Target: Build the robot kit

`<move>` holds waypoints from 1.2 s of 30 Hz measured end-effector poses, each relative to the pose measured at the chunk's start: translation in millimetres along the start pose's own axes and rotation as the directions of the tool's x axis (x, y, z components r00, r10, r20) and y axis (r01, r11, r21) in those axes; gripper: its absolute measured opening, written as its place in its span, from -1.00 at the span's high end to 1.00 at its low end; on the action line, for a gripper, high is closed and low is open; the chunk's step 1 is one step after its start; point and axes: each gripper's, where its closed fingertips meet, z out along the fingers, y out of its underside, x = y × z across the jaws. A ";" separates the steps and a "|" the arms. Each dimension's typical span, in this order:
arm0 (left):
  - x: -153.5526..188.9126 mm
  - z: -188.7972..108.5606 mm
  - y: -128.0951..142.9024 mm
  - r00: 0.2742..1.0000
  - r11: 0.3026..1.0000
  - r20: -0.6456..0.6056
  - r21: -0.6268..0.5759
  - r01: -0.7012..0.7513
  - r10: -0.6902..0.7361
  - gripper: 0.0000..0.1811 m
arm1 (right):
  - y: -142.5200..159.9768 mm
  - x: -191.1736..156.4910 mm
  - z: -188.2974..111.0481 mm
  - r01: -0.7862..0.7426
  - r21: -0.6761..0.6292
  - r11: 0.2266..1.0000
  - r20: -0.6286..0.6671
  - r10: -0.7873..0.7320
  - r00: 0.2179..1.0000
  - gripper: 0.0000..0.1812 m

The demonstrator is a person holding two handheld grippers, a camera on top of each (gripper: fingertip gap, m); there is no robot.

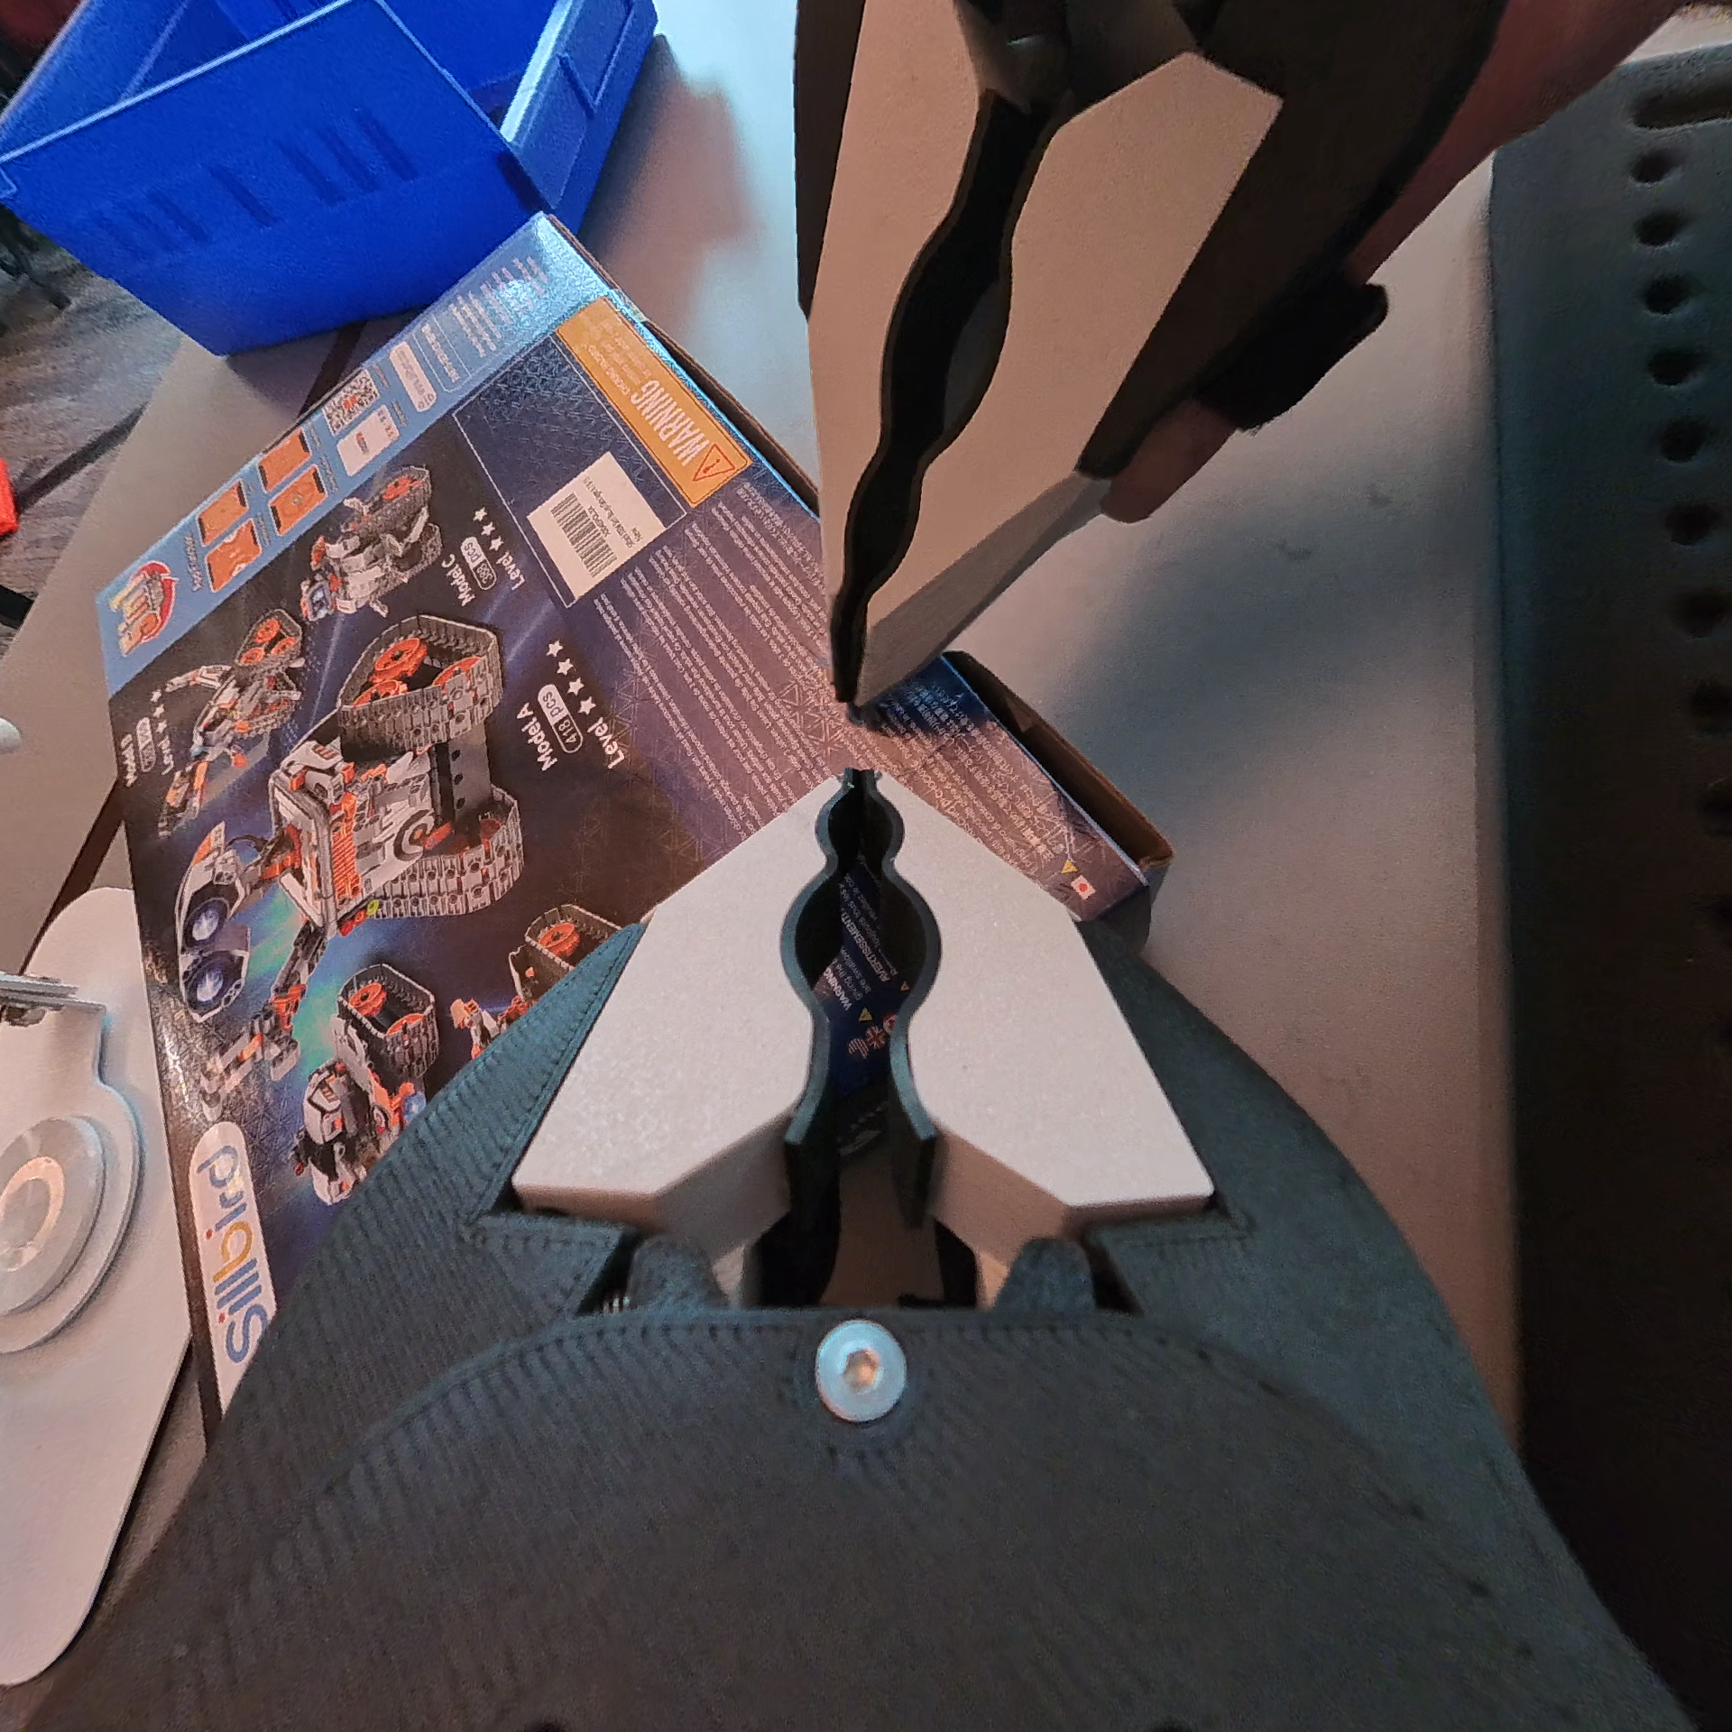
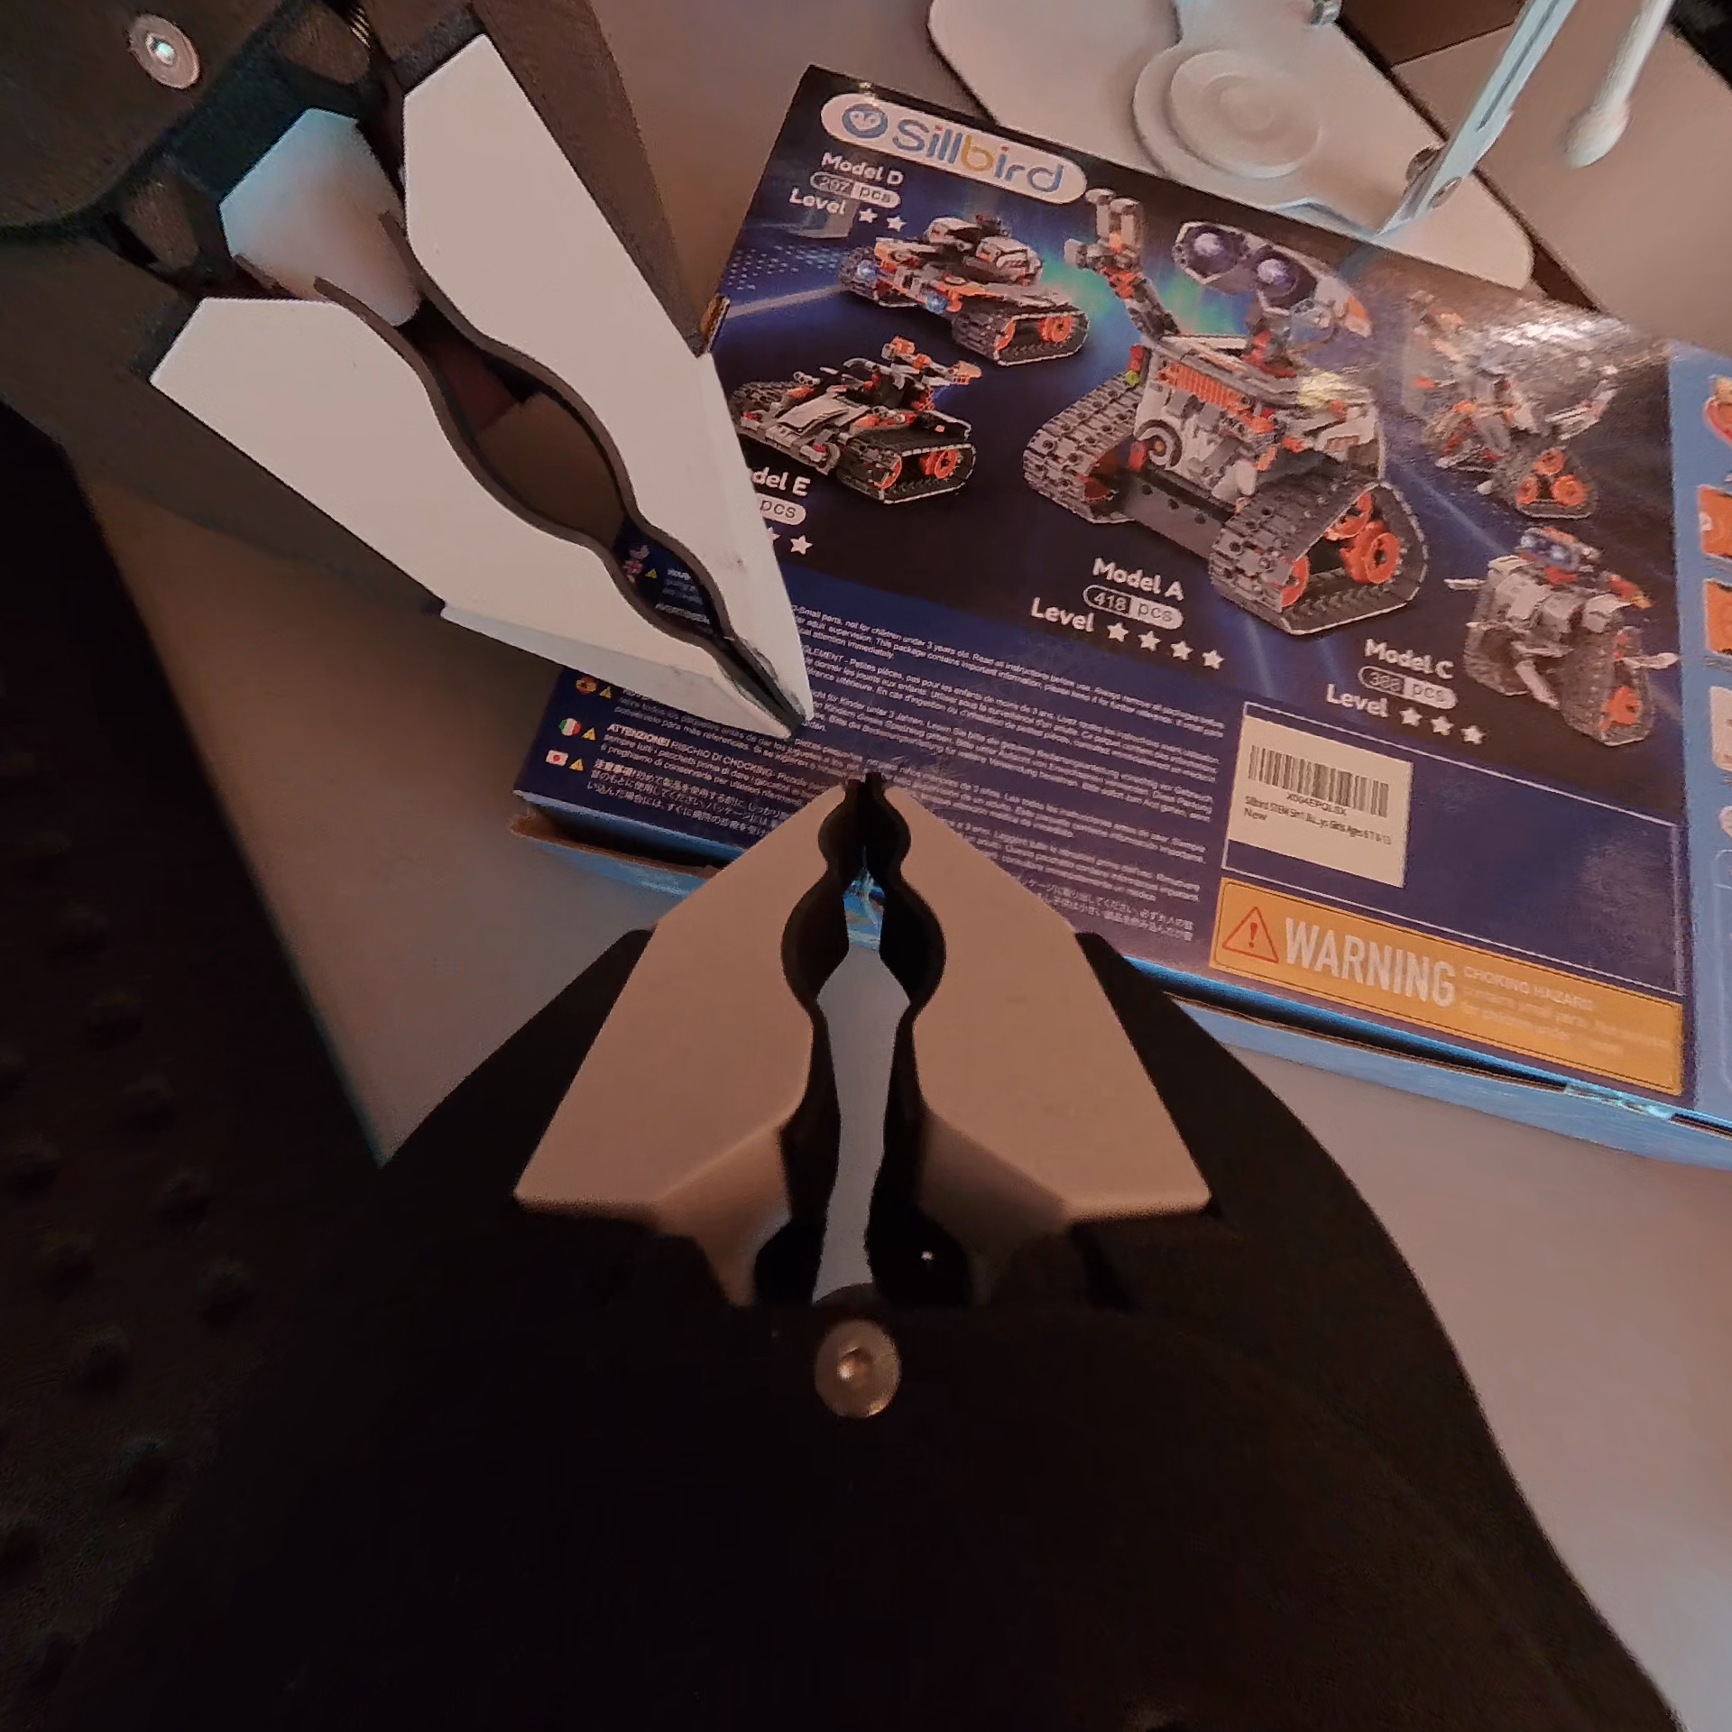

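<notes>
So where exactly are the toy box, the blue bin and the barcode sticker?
toy box [image 2: 1172, 525]: right wrist view, on its printed face.
blue bin [image 1: 272, 178]: left wrist view, on its outer side wall.
barcode sticker [image 2: 1317, 797]: right wrist view, middle of the white label.

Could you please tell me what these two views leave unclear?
- Toy box interior: lid down in both views.
- Blue bin contents: cut off, left wrist view.
- Whether the right hand-held gripper pinches the box flap: fingertips closed, contact unclear.
- Left hand-held gripper: likewise.
</notes>
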 end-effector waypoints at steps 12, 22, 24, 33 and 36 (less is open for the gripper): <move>0.0 -0.6 -0.9 1.000 1.000 0.007 0.010 0.002 -0.002 1.00 | -4.7 -9.3 -3.6 -0.012 0.022 1.000 0.091 0.010 0.996 0.82; 0.1 -0.2 -0.4 1.000 1.000 0.010 0.004 -0.004 0.004 1.00 | -1.2 -4.7 1.3 0.046 -0.047 0.998 0.068 -0.043 0.997 1.00; 0.1 -0.3 -0.4 1.000 1.000 0.009 0.004 -0.005 0.005 1.00 | -1.5 -3.9 1.5 0.056 -0.041 0.998 0.045 -0.054 0.998 1.00; 0.1 -0.6 -0.6 1.000 1.000 0.014 0.008 -0.008 0.008 1.00 | -4.0 12.7 1.6 0.072 -0.049 0.996 -0.047 -0.074 0.996 1.00; 0.2 -0.6 -0.7 1.000 1.000 0.011 0.009 -0.005 0.005 1.00 | -11.7 2.3 0.0 0.039 -0.013 0.999 0.019 -0.039 0.999 1.00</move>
